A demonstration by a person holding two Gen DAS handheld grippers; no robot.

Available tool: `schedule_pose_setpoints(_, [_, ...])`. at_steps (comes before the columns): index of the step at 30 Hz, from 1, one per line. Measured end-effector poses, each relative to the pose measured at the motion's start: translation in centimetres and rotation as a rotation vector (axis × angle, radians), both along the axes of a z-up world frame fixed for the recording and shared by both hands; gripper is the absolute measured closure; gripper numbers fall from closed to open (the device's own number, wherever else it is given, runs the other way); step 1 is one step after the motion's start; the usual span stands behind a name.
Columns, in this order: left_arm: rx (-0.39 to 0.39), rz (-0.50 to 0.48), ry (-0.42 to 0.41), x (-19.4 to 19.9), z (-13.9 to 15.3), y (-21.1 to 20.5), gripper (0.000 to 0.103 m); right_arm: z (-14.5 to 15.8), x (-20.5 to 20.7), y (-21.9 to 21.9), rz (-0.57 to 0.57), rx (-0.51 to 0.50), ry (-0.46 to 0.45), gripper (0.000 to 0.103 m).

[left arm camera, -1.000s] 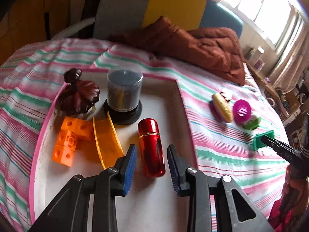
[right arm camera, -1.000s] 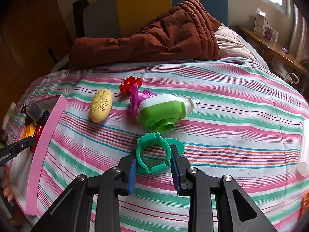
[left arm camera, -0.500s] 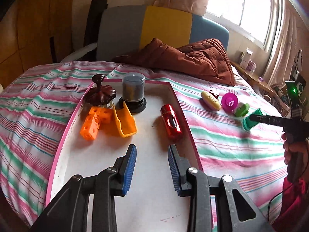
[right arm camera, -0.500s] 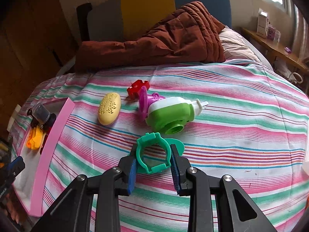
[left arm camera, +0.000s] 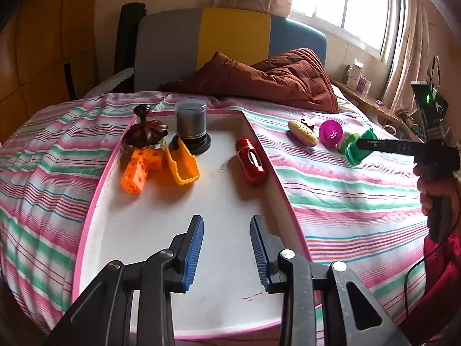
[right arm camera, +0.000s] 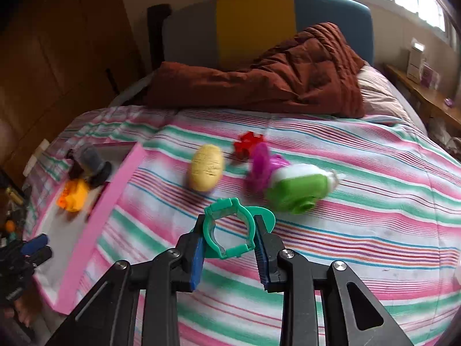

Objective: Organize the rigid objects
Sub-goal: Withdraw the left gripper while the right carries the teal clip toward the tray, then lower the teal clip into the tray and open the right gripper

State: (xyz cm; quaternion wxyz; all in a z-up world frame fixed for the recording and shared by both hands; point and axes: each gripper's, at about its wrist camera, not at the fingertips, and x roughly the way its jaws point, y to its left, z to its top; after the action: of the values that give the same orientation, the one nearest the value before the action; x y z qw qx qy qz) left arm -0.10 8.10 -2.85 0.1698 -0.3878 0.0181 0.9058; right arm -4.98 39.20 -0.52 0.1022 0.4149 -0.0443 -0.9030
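My right gripper [right arm camera: 229, 238] is shut on a teal plastic ring piece [right arm camera: 227, 230], held above the striped bedspread; the left wrist view shows the same teal ring piece [left arm camera: 357, 150] at the right gripper's tip. My left gripper [left arm camera: 226, 248] stands open over the near part of a pink-rimmed white tray [left arm camera: 98, 184], nothing between its blue pads. In the tray lie a red metallic cylinder [left arm camera: 250, 161], orange blocks [left arm camera: 135, 170], a yellow scoop [left arm camera: 183, 164], a dark brown ornament [left arm camera: 145, 131] and a grey canister [left arm camera: 191, 121]. On the bedspread lie a yellow oval [right arm camera: 206, 167], a red piece [right arm camera: 247, 142], a magenta piece [right arm camera: 260, 164] and a green-white toy [right arm camera: 299, 189].
A brown quilt [right arm camera: 273, 77] is heaped at the head of the bed before a grey, yellow and blue headboard [left arm camera: 230, 37]. A shelf with small boxes [left arm camera: 357, 79] runs under the window on the right. A hand [left arm camera: 435, 190] grips the right tool.
My left gripper has drawn back from the red cylinder, which stays in the tray. My right gripper has lifted slightly and swung toward the tray, still holding the teal ring.
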Motion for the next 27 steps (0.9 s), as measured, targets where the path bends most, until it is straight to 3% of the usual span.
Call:
schedule_pose_setpoints(4, [0.008,0.007,-0.002,0.1,-0.1,-0.7,0.07,1.4,0.0,-3.3,0.071,-0.053,0.014,0.072])
schedule_pose_setpoints(10, [0.023,0.008,-0.001,0.6,0.1,-2.0,0.07,1.9,-1.0,-10.4,0.219,-0.055,0.014,0.072])
schedule_pose_setpoints(19, [0.054,0.038,-0.017,0.3,0.1,-4.3,0.07,1.4,-3.4,-18.2,0.383,0.041,-0.003,0.072])
schedule_pose_setpoints(27, [0.083,0.075,-0.033,-0.4,0.1,-5.7,0.07,0.1,-5.1,-21.0,0.463,0.122,-0.037,0.072])
